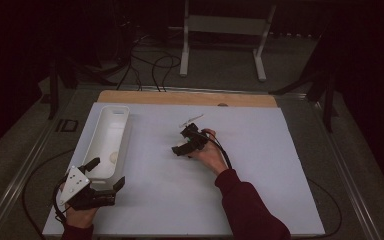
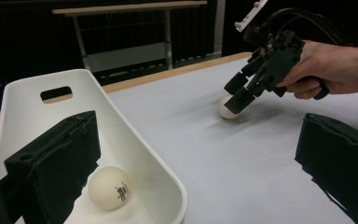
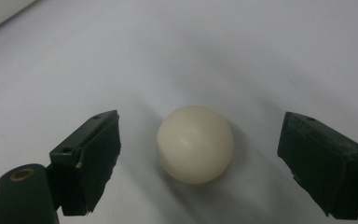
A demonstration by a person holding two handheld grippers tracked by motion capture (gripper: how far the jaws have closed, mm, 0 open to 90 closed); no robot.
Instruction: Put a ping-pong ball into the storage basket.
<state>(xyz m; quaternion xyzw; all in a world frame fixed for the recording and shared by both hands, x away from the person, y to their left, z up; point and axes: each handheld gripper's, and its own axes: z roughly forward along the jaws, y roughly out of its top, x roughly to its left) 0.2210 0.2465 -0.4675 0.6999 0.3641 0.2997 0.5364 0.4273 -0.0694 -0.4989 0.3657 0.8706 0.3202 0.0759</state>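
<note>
Your right tongs straddle the small, smooth white plastic ball mid-tabletop, wide open, touching nothing. Close off-centre and it may squirt away. Left tongs gape empty beside the white plastic tray.

A small dark printed mark is showing on the ball lying in the white tray, seen in the left gripper view, but its letters are coming out too small and blurred to read. No other text is showing legibly.
</note>
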